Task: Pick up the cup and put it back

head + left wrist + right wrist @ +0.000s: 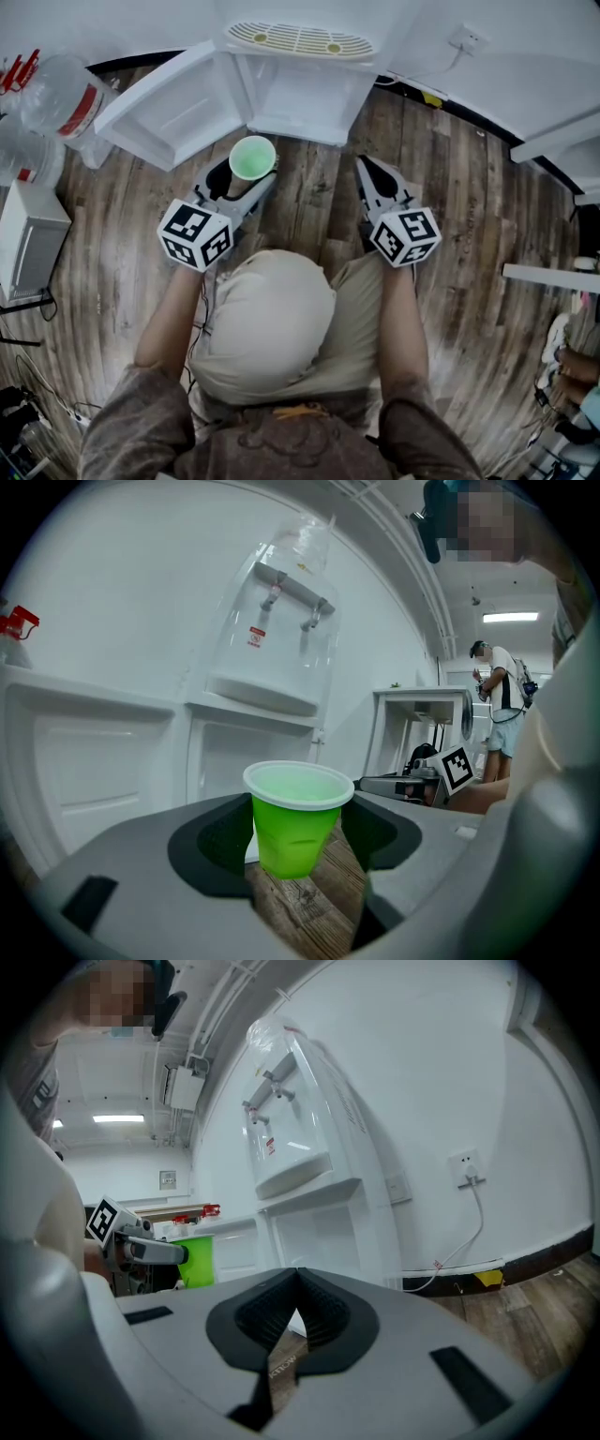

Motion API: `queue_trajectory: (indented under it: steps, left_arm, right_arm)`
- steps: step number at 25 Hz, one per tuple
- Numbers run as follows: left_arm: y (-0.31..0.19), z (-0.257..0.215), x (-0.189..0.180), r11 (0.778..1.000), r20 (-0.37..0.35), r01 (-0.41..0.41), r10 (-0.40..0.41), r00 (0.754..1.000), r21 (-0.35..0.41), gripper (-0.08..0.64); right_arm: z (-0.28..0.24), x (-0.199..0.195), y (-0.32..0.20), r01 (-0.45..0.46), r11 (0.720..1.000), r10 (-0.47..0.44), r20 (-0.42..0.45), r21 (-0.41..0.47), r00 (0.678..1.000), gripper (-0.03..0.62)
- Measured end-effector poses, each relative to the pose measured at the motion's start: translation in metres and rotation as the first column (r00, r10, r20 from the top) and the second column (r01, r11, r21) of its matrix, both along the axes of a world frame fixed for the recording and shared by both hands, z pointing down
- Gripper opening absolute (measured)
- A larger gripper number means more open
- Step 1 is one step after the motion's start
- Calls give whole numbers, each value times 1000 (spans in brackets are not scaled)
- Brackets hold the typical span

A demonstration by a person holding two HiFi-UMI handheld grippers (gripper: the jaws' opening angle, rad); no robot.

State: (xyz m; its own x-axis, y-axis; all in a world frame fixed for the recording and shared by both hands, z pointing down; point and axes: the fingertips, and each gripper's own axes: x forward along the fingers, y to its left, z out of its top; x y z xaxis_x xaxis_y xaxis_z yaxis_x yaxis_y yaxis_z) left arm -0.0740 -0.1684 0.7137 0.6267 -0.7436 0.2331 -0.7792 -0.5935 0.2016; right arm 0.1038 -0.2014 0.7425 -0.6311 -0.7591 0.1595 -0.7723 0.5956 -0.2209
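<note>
A green plastic cup (252,157) with a white rim sits upright between the jaws of my left gripper (246,178), which is shut on its sides. In the left gripper view the cup (295,827) hangs a little above the wooden floor, and its wall is slightly dented. It is just in front of the open lower compartment (300,94) of a white water dispenser. My right gripper (367,167) is to the right of the cup and apart from it. Its jaws meet at the tip (298,1279) with nothing between them. The cup (194,1258) also shows at the left of the right gripper view.
The compartment door (173,112) stands swung open to the left. Large water bottles (56,94) and a white box (28,239) stand at the left. A wall outlet with a cable (466,39) is at the back right. Another person (502,705) stands far off.
</note>
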Motion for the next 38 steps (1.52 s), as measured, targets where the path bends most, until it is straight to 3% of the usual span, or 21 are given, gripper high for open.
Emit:
queue_trajectory:
  steps: [15, 22, 38]
  left_arm:
    - [-22, 1, 1, 1000, -8, 12, -12, 1000, 12, 291]
    - [-56, 6, 9, 999, -30, 21, -20, 999, 30, 291]
    - [-157, 63, 34, 999, 23, 11, -12, 1000, 47, 291]
  right_arm:
    - [1, 8, 6, 4, 1000, -4, -25, 2, 1000, 2]
    - [0, 9, 7, -2, 1000, 2, -22, 2, 1000, 2]
    - [3, 13, 4, -18, 1000, 17, -39, -11, 999, 2]
